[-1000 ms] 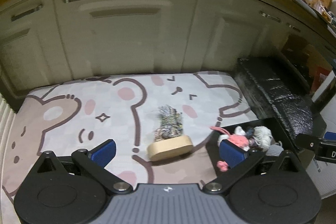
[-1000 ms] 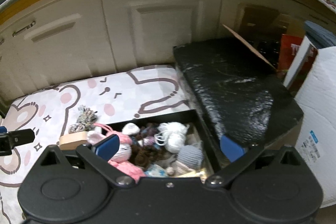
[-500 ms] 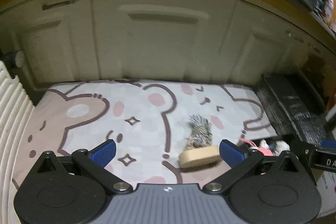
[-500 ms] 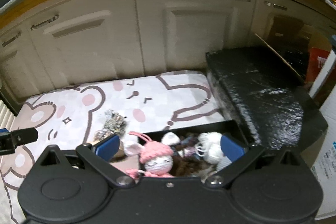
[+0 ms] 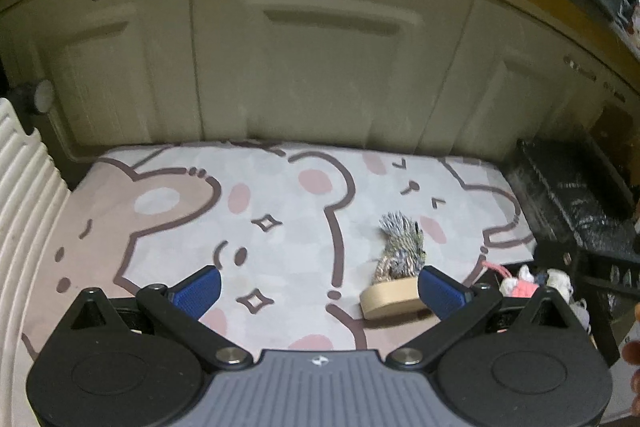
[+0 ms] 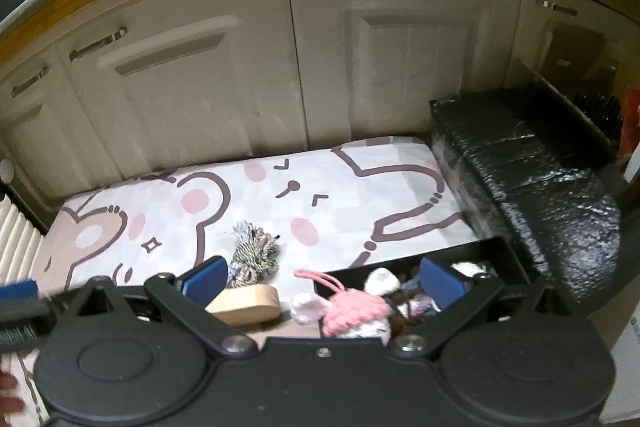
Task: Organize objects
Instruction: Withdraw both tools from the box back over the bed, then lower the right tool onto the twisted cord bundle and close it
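A: Where is the thing to put away, and which hand-held gripper is closer to it?

B: The wooden oval piece (image 5: pixel 390 297), with the bundle of striped yarn (image 5: pixel 400 247) just behind it, lies on the bear-pattern mat (image 5: pixel 280 211) on the floor. From the left hand-held gripper (image 5: pixel 320 289) it is ahead and to the right, almost touching the right fingertip (image 5: pixel 438 291) in this view. From the right hand-held gripper (image 6: pixel 324 281) the same wooden oval piece (image 6: pixel 244 301) is ahead and to the left, just beside the left fingertip (image 6: pixel 206 279).

A: And its long axis?

B: It runs nearly left to right across both views, a little tilted. The yarn bundle (image 6: pixel 252 255) points away, toward the cabinet doors (image 6: pixel 240 75).

A: Are the jaws ready?

B: Both are spread wide and hold nothing.

A: Where should it go?

B: I think into the black box (image 6: pixel 496 251) at the mat's right edge, which already holds a pink crocheted bunny (image 6: pixel 352 311) and other yarn items. The box is just to the right of the wooden piece.

A: So which side takes it?

B: I cannot say which is really nearer; both are close. I judge that either must shift sideways to centre the piece and close across its short width.
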Action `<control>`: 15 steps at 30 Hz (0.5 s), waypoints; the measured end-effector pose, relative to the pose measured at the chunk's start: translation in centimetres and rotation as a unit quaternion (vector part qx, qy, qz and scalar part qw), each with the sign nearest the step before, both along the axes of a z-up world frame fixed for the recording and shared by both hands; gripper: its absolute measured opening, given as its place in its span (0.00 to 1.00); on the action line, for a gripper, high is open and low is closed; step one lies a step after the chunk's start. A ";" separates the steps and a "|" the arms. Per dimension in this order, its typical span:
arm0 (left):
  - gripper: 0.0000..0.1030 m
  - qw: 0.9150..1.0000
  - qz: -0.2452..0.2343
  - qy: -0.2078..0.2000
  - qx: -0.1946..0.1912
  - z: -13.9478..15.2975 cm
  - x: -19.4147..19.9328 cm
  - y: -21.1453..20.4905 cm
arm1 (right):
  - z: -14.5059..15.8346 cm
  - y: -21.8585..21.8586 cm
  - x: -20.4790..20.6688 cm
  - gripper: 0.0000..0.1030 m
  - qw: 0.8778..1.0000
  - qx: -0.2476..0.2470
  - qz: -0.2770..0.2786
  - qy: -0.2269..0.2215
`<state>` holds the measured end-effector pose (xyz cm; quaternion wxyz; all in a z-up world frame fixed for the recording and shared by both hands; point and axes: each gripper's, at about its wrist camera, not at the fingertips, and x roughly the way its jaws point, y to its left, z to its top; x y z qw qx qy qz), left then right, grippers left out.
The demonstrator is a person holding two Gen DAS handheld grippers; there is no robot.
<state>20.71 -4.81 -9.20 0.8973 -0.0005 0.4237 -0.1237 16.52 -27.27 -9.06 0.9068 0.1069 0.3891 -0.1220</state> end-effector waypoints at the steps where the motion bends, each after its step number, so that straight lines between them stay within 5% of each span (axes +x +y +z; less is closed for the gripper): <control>1: 1.00 1.000 -0.004 0.006 0.001 -0.5 0.0 -0.4 | -0.2 0.1 0.3 1.00 1.000 0.002 -0.002 -0.001; 15: 1.00 0.996 0.005 0.083 -0.024 -5.7 1.8 -3.6 | -1.8 -0.1 4.5 1.00 0.998 0.029 0.013 0.047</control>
